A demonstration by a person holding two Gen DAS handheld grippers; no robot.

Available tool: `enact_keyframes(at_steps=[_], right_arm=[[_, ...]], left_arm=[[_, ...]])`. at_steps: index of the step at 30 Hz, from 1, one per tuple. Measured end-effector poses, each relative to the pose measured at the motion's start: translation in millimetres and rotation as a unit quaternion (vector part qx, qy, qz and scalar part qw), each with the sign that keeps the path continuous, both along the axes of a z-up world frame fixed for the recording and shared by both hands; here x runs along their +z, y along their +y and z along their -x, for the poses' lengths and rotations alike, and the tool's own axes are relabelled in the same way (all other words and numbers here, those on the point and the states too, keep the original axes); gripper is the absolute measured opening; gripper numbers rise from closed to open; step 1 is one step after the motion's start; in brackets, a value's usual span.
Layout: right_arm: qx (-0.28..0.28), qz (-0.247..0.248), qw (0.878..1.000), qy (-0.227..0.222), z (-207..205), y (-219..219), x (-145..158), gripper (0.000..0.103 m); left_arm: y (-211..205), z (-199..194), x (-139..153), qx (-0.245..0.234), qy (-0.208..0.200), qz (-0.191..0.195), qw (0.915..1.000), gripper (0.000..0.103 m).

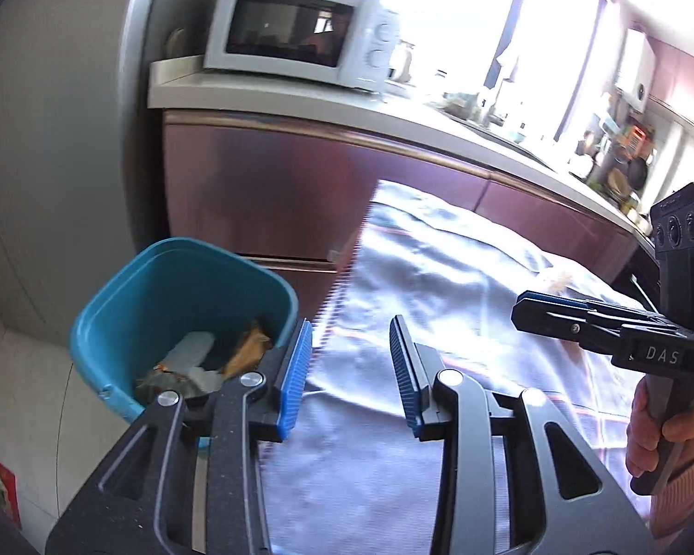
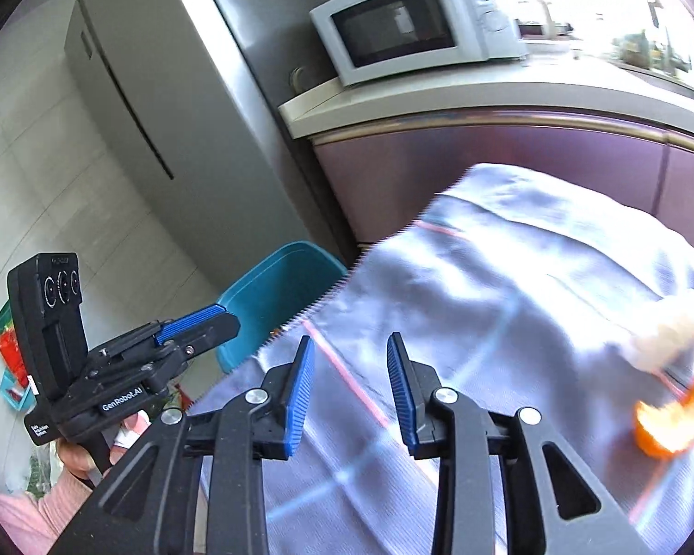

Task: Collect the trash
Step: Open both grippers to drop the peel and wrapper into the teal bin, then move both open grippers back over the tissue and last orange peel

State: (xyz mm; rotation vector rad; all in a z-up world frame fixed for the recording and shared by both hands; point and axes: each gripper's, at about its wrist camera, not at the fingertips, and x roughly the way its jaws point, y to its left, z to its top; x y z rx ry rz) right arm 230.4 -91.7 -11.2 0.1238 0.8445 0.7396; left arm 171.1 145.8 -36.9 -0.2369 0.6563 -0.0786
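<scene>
Hovering over the cloth-covered counter (image 2: pixel 509 277), both pairs of fingers stand apart with nothing between them. From the right wrist view, the right gripper (image 2: pixel 350 391) has an orange peel (image 2: pixel 675 421) at about three o'clock of its fingers, well clear of them, and a pale blurred scrap (image 2: pixel 666 337) just beyond at two o'clock. From the left wrist view, the left gripper (image 1: pixel 350 372) has the teal bin (image 1: pixel 180 319) at ten o'clock, just beside its left finger (image 1: pixel 296 374), holding wrappers (image 1: pixel 217 360). Farther off at twelve o'clock sits a white microwave (image 1: pixel 296 32).
</scene>
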Motion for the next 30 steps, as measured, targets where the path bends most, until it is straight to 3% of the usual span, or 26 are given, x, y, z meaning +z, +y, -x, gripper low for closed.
enact_keyframes(at_steps=[8, 19, 30], right_arm=[[-0.06, -0.001, 0.998, -0.002, 22, -60, -6, 0.033], [-0.164, -0.002, 0.986, 0.013, 12, -140, -26, 0.034], [-0.205, -0.019, 0.977, 0.052, -4, -176, -50, 0.038]], left_arm=[[-75, -11, 6, -0.078, 0.0, -0.006, 0.9969, 0.036], [-157, -45, -2, -0.166, 0.02, -0.019, 0.9857, 0.039], [-201, -98, -6, -0.181, 0.033, -0.047, 0.9817, 0.04]])
